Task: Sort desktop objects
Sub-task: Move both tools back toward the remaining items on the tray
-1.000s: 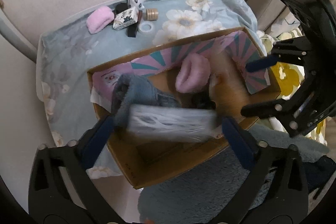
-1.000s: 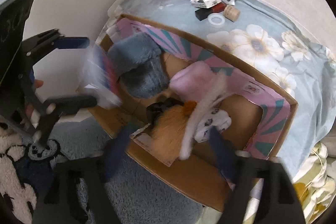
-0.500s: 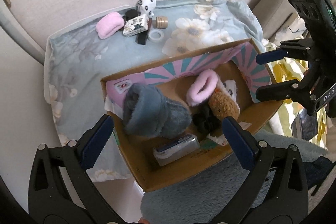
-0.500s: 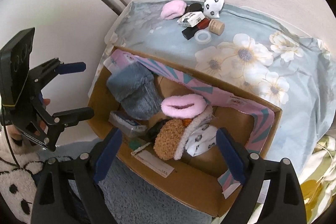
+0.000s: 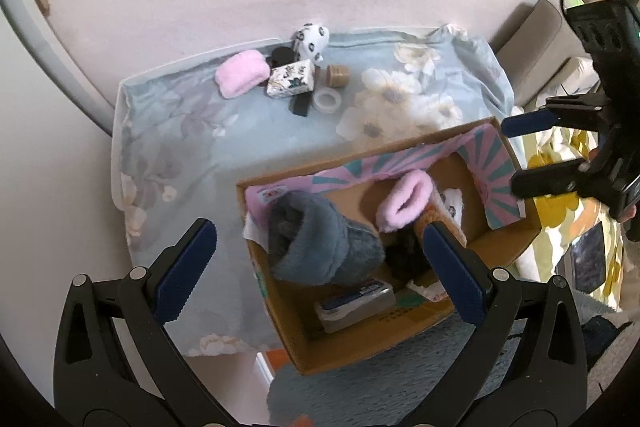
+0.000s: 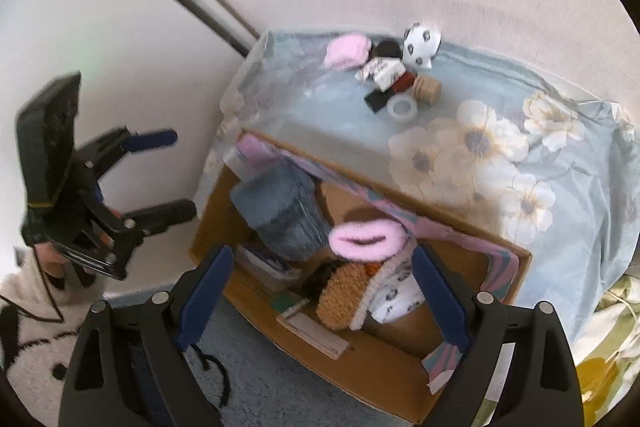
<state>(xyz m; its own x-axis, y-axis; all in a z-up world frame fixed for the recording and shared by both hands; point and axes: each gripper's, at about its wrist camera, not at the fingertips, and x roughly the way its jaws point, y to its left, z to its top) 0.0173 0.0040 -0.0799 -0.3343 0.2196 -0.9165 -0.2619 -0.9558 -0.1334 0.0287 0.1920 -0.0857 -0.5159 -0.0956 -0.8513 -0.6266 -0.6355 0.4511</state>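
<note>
Both claws hang empty and spread above the cardboard box (image 5: 400, 343): the left gripper (image 5: 320, 275) over its near corner, the right gripper (image 6: 320, 291) over the middle. Soft things are already in there, a grey slipper (image 5: 320, 247), a pink cuff (image 6: 366, 241) and a tissue pack (image 5: 356, 303). Still unsorted, I'd say, is the cluster at twelve o'clock on the floral cloth (image 5: 180, 147): a pink pad (image 5: 240, 77), a small printed box (image 5: 292, 83), a tape ring (image 5: 327, 101) and a spotted toy (image 6: 420, 45), grouped against the wall.

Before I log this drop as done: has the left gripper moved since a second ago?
Yes. The left gripper is open and has pulled up and back from the cardboard box, leaving the wipes pack inside.
</note>
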